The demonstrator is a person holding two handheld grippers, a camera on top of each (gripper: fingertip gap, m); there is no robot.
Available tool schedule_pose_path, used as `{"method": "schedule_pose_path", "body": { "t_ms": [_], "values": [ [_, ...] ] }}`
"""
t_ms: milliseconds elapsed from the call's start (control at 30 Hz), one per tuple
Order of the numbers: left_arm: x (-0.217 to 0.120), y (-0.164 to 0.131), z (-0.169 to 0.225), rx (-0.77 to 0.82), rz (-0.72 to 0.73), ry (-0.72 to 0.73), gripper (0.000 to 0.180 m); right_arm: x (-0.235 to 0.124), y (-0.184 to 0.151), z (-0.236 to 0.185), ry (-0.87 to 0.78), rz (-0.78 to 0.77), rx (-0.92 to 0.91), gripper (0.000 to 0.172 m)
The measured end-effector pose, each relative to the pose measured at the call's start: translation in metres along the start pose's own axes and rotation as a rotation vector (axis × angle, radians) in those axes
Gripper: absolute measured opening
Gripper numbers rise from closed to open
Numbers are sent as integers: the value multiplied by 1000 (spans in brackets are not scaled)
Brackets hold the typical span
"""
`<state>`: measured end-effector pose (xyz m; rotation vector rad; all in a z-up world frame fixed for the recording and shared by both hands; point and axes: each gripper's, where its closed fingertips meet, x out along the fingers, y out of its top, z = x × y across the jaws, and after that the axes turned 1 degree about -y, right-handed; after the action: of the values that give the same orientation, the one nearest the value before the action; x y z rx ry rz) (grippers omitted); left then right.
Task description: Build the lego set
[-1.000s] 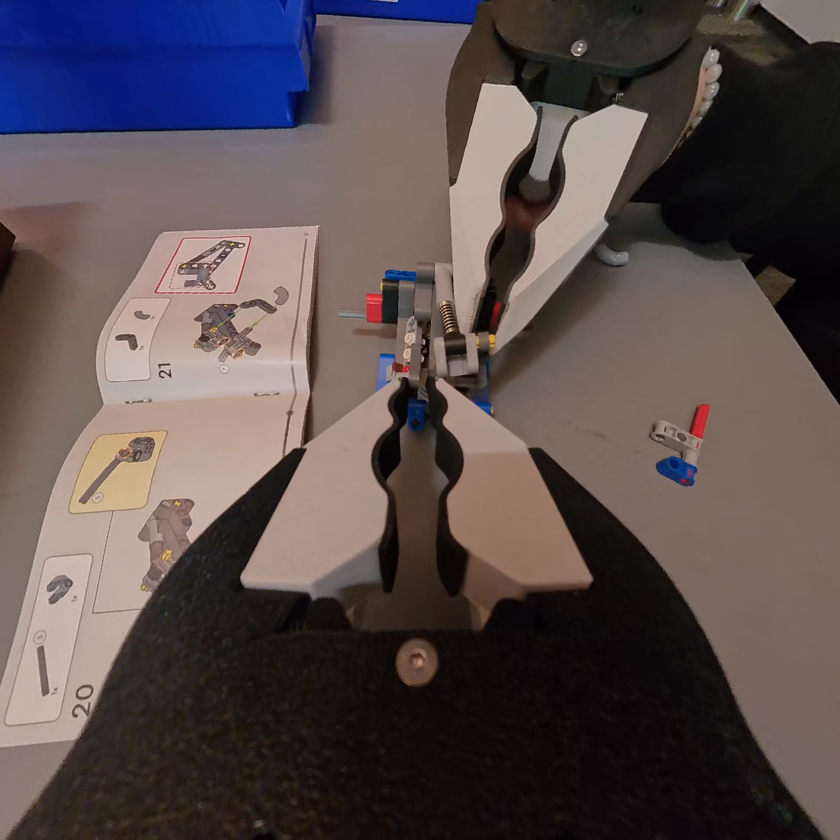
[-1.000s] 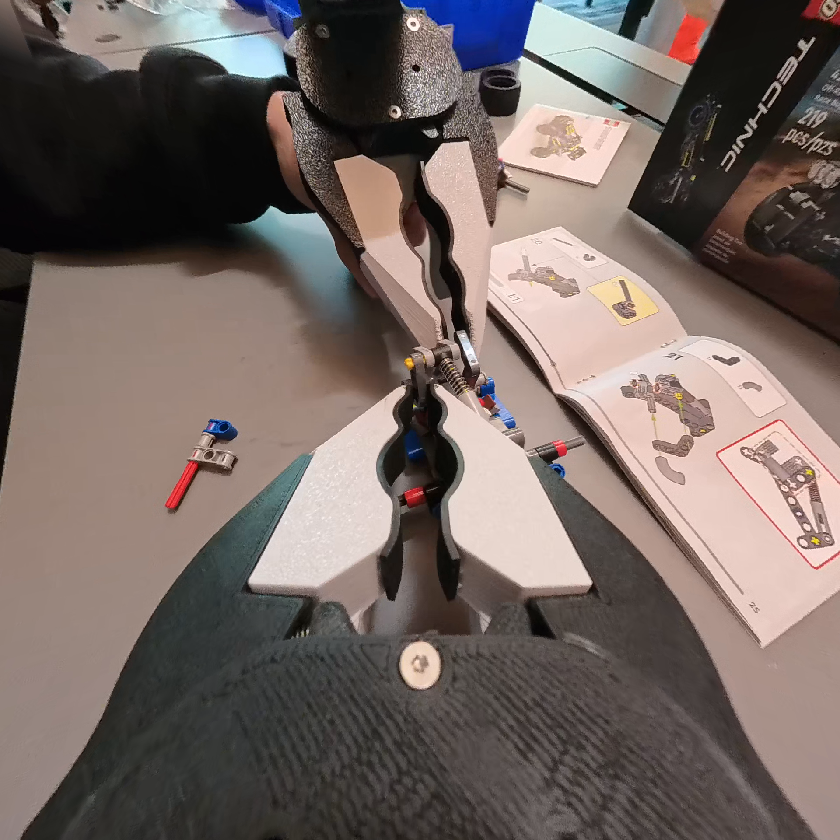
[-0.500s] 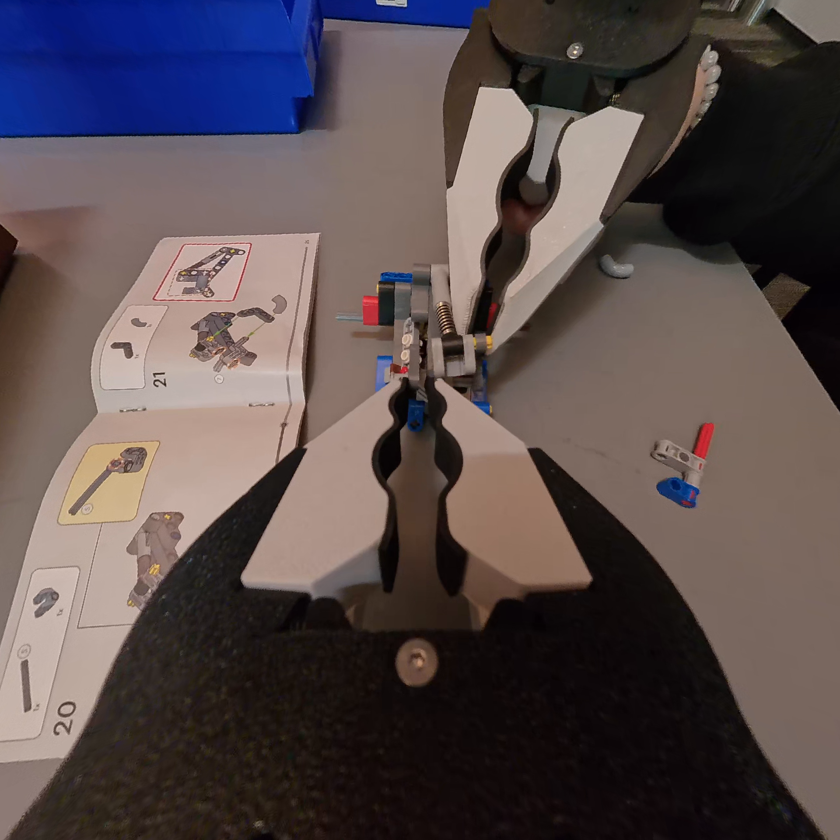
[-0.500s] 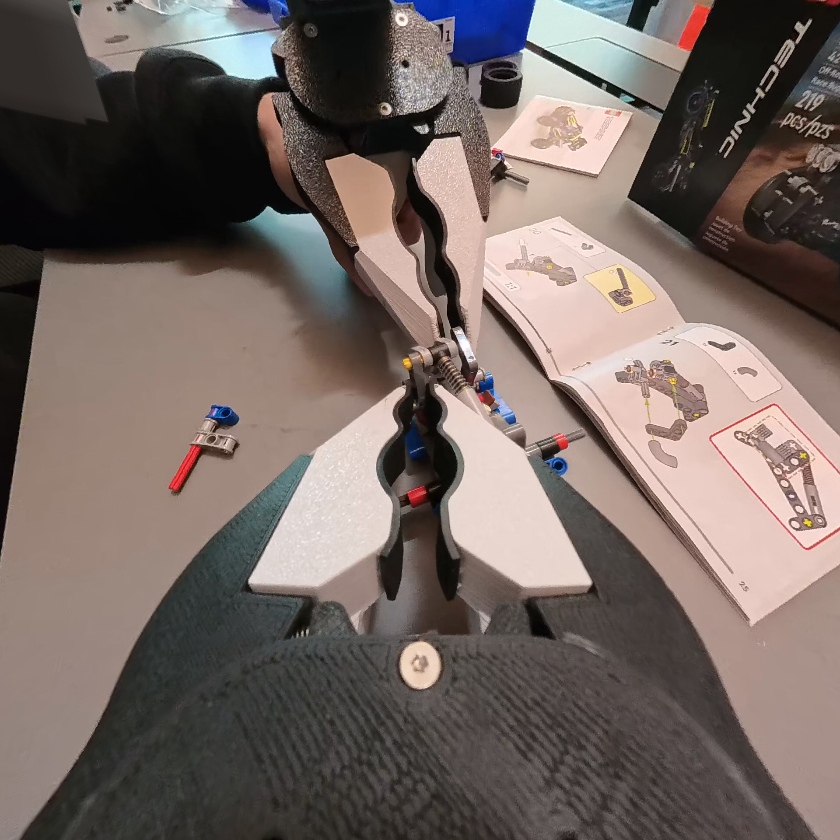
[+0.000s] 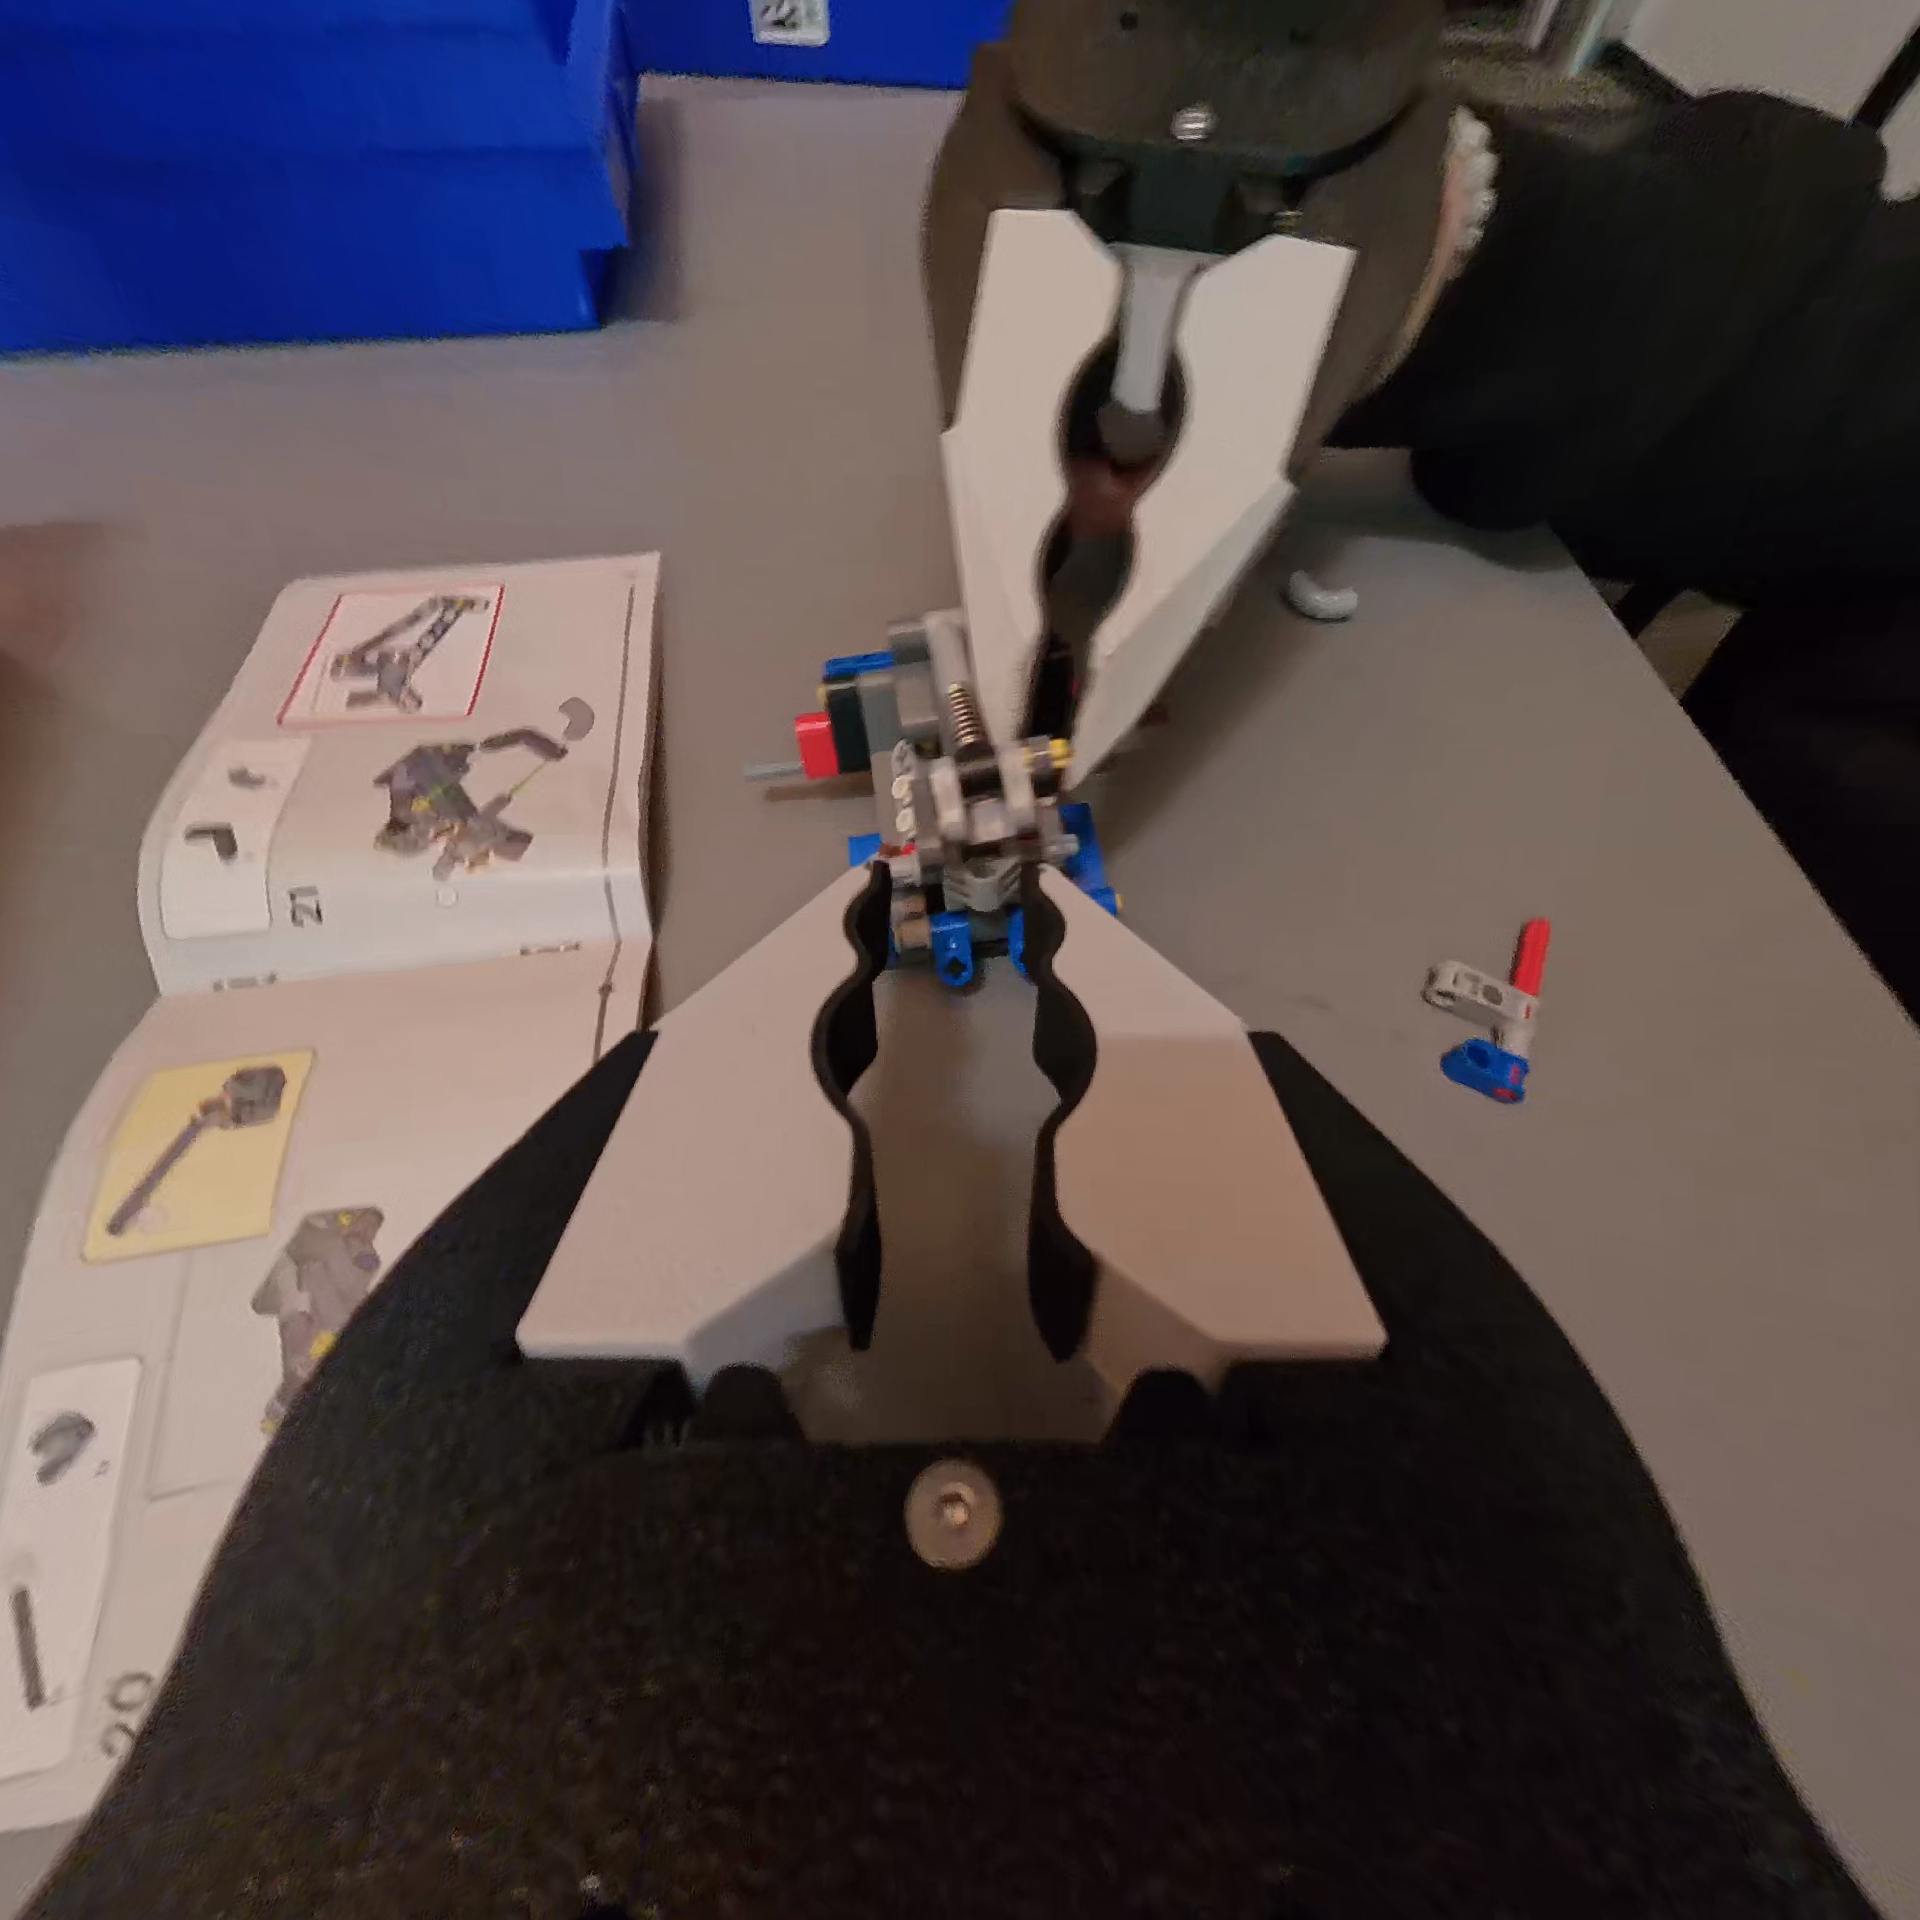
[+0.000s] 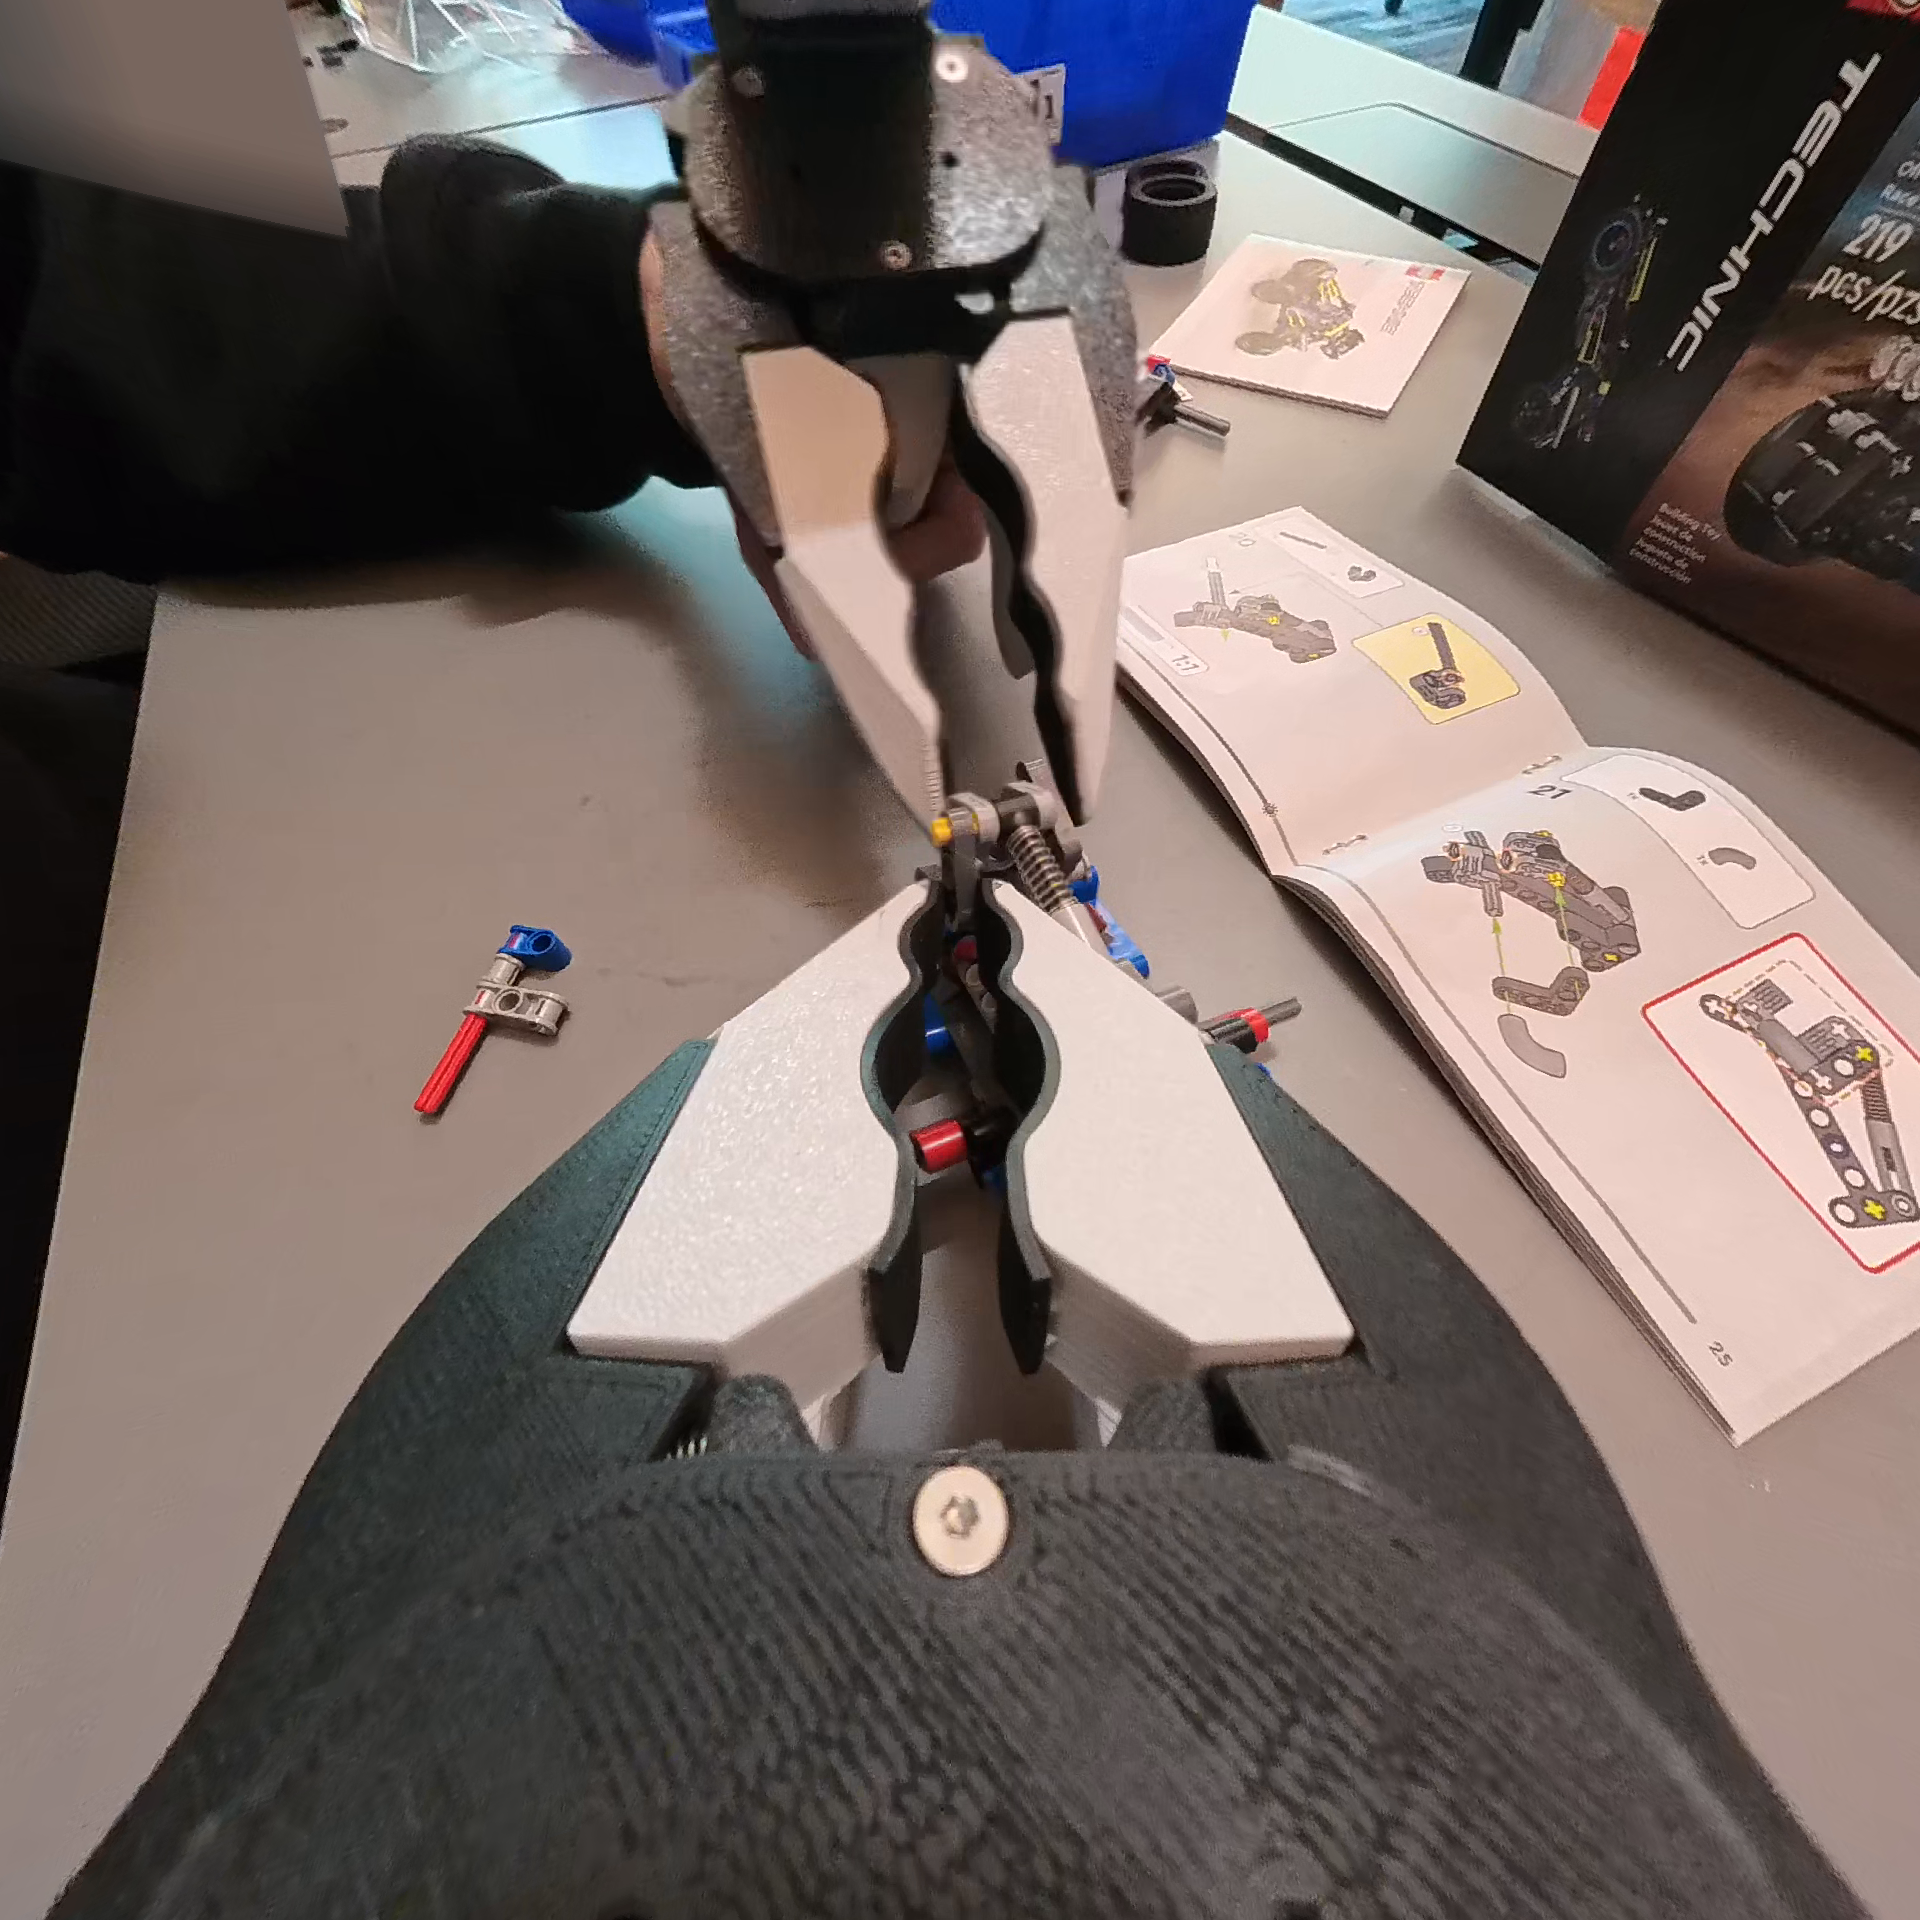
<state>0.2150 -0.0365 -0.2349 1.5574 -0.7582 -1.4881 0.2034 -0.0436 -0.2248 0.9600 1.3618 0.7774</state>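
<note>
My left tool (image 5: 956, 883) spread open around the model (image 5: 966, 800) on the bench (image 5: 1351, 831) | right tool (image 6: 961, 894) clamped on its dark beam | booklet (image 6: 1507, 883) beside, small red-blue piece (image 6: 499, 1003) apart

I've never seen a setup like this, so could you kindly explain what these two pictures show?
A person holds a hand-held two-finger gripper in each hand; each carries a camera looking along its own fingers, giving one picture each. On the grey table are an open paper instruction booklet, a small loose red, grey and blue brick piece and a dark printed box. The right gripper is closed on a thin dark part of the grey, blue and red toy-brick model. The left gripper has its fingers flanking the model's other end; whether they press it is unclear.
</note>
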Motion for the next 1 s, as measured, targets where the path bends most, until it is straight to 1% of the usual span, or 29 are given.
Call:
{"method": "schedule_pose_path", "body": {
  "t_ms": [100,200,333,367,467,567,633,733,800,900,1000],
  "values": [
    [-2,5,5,188,29,41,23,0,0,1,-5,2,1,2],
    [-3,2,8,313,17,63,22,-1,-1,-2,5,-2,-13,2],
    [-9,-11,-2,367,-69,116,19,-2,1,-1,14,10,1,2],
    [-10,-12,-2,380,-70,116,18,-3,1,-2,22,13,1,2],
    [-9,-1,10,411,1,75,14,-2,0,-3,26,7,-3,2],
    [-5,-2,12,412,-6,66,11,-2,0,-4,31,6,-8,2],
    [-3,2,14,446,21,78,6,-2,0,-4,35,6,-4,1],
    [-2,6,15,562,30,129,5,-3,1,-4,53,13,16,2],
    [-1,5,13,650,-11,172,6,-4,1,-4,64,15,29,2],
    [3,-2,13,741,-95,198,11,-3,1,-5,70,10,27,1],
    [6,-1,13,830,-116,238,6,-4,1,-6,69,18,22,2]
  ]
}}
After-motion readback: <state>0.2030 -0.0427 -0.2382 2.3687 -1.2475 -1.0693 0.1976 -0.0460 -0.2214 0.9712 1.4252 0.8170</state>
